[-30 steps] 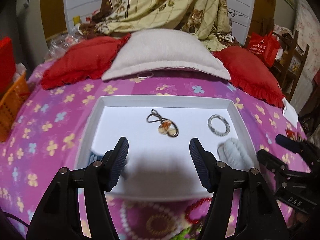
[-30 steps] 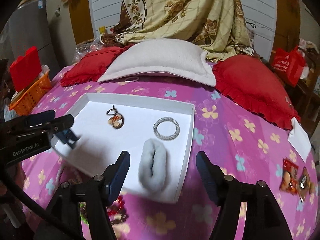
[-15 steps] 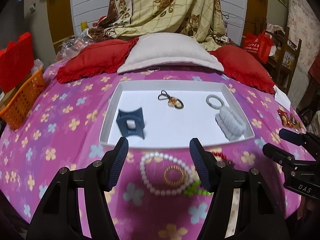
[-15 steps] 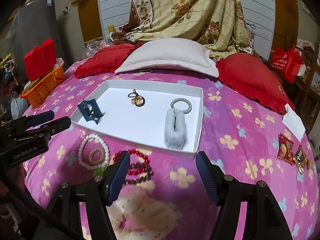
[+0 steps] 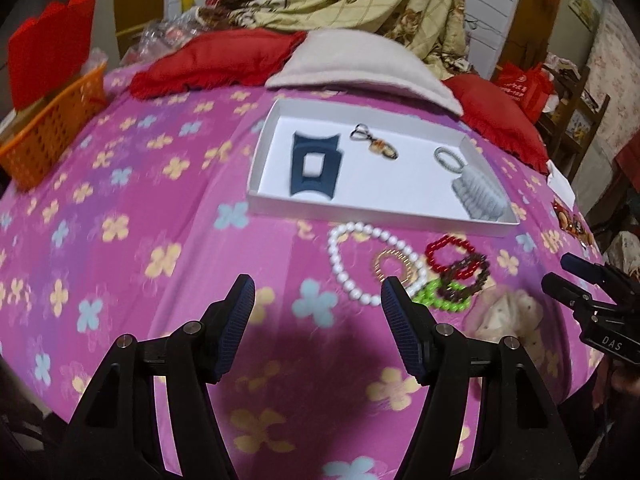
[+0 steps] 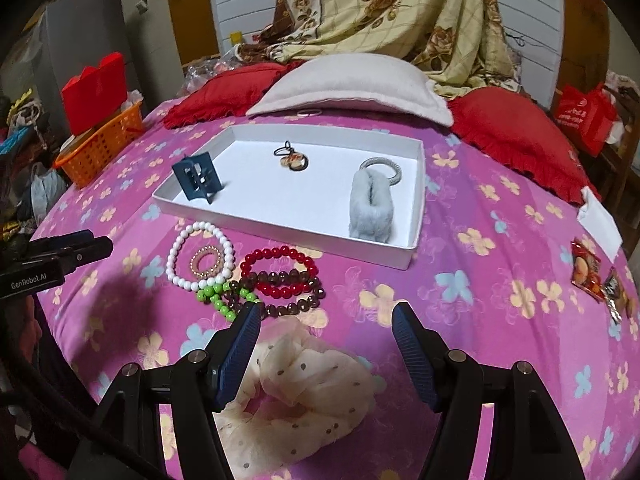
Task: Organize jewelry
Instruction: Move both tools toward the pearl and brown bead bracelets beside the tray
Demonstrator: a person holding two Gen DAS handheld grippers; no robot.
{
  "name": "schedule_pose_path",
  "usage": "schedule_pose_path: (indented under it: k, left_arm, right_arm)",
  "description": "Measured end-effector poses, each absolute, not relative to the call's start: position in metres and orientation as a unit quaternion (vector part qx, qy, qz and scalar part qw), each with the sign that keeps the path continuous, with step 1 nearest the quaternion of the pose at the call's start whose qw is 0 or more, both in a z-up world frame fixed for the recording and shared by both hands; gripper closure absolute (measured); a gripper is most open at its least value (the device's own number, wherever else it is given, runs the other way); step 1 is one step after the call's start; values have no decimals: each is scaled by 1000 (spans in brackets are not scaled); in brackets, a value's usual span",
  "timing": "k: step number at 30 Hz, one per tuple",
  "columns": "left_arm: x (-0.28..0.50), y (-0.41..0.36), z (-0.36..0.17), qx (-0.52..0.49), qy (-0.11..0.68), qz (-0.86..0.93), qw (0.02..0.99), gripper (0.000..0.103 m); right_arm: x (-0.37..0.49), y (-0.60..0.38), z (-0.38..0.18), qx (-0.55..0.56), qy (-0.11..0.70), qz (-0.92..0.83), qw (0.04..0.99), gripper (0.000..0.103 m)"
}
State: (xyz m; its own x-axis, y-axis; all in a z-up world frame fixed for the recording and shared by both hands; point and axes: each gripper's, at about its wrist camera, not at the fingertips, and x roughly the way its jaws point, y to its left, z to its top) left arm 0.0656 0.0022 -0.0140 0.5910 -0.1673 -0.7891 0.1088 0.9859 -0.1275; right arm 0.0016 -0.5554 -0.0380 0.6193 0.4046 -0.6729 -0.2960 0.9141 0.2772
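A white tray (image 6: 416, 204) on the pink bedspread holds a blue hair clip (image 6: 198, 178), a pendant hair tie (image 6: 292, 158), a grey ring (image 6: 384, 168) and a grey furry scrunchie (image 6: 370, 208). In front of it lie a white bead bracelet (image 6: 200, 256), a small gold one (image 6: 206, 262), red (image 6: 280, 272), brown (image 6: 280, 292) and green (image 6: 214, 298) bracelets, and a cream dotted scrunchie (image 6: 304, 384). My right gripper (image 6: 326, 326) is open, above the cream scrunchie. My left gripper (image 5: 318, 300) is open and empty, near the white bracelet (image 5: 360, 264). The tray (image 5: 360, 212) also shows there.
Red pillows (image 6: 516, 140) and a white pillow (image 6: 352, 84) lie behind the tray. An orange basket (image 6: 102, 144) stands at the left bed edge. Snack packets (image 6: 596, 276) and a white paper (image 6: 600, 220) lie at the right.
Both grippers have pulled back from the tray toward the near bed edge. The blue clip now lies in the tray's left part. The bracelets and cream scrunchie have come into view.
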Motion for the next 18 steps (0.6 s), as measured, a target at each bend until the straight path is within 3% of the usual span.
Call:
schedule_pose_path:
  k: [1, 4, 15, 16, 17, 18]
  left_arm:
    - [66, 4, -17, -37, 449, -75, 889, 37]
    - [69, 8, -23, -46, 455, -70, 887, 37]
    - [97, 6, -47, -64, 482, -70, 871, 37]
    - [100, 5, -49, -68, 484, -71, 869, 37]
    - [104, 3, -52, -71, 486, -73, 868, 37]
    - [107, 1, -54, -71, 488, -72, 867, 37]
  right_arm:
    - [5, -553, -42, 65, 392, 196, 896, 38]
    - [17, -546, -53, 58, 405, 203, 890, 58]
    - [56, -522, -82, 43, 434, 223, 872, 61]
    - [57, -524, -84, 57, 430, 232, 871, 67]
    - [58, -524, -85, 65, 431, 238, 868, 81]
    - [59, -525, -87, 69, 432, 240, 867, 88]
